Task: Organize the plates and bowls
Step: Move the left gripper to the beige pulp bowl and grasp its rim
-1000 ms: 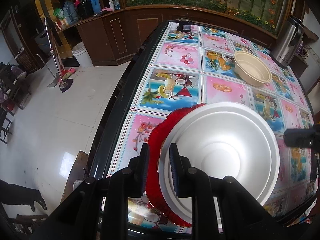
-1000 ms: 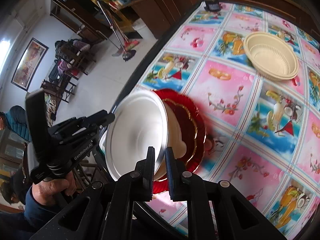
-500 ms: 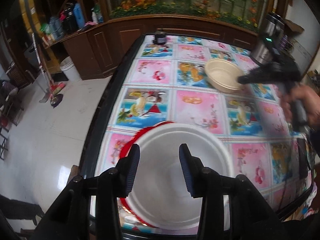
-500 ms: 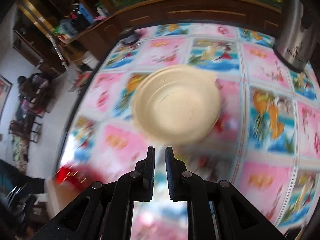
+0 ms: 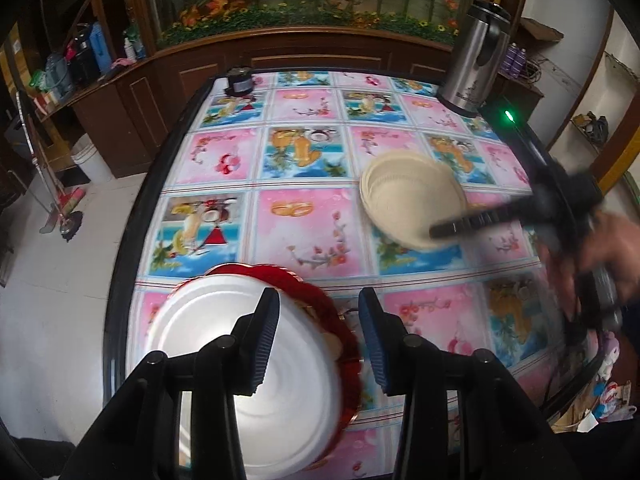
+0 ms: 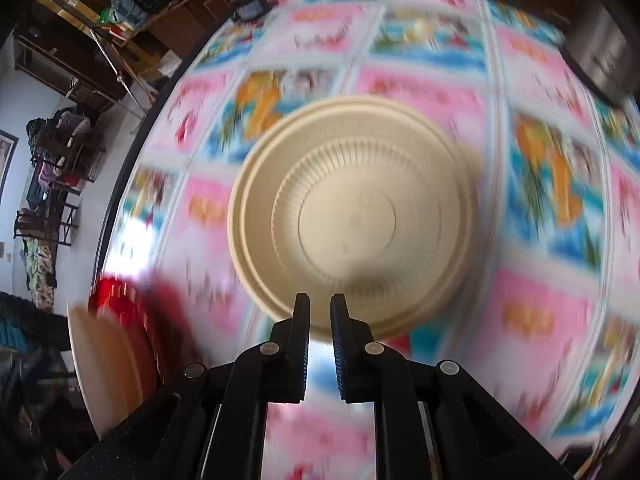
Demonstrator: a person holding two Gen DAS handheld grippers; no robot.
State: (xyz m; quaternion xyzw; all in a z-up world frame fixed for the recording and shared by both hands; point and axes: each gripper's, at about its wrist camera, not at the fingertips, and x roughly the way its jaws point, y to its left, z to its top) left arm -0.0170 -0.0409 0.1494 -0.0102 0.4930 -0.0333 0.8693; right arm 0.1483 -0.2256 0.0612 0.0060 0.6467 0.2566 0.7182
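Observation:
A white plate [image 5: 224, 360] lies on a red scalloped plate [image 5: 320, 304] at the near left corner of the table. My left gripper [image 5: 318, 296] hovers open above their right edge, with nothing pressed between its fingers. Farther right on the cloth sits a cream ribbed bowl [image 5: 404, 196]. My right gripper [image 5: 440, 233], held by a hand [image 5: 608, 248], reaches over the bowl's near rim. In the right wrist view the right gripper [image 6: 320, 298] is shut and empty just above the near rim of the cream bowl [image 6: 352, 216]. The red plate [image 6: 120, 300] and white plate [image 6: 104, 360] show at lower left.
The table [image 5: 132, 216] has a pink and blue picture cloth and a dark rim, with floor beyond its left edge. A steel kettle [image 5: 476, 64] stands at the far right corner and a small dark jar [image 5: 240, 82] at the far left.
My left gripper let go of the white plate's rim, opened and pulled back above the stack. My right gripper swung from the stack to the cream bowl and came down close to it.

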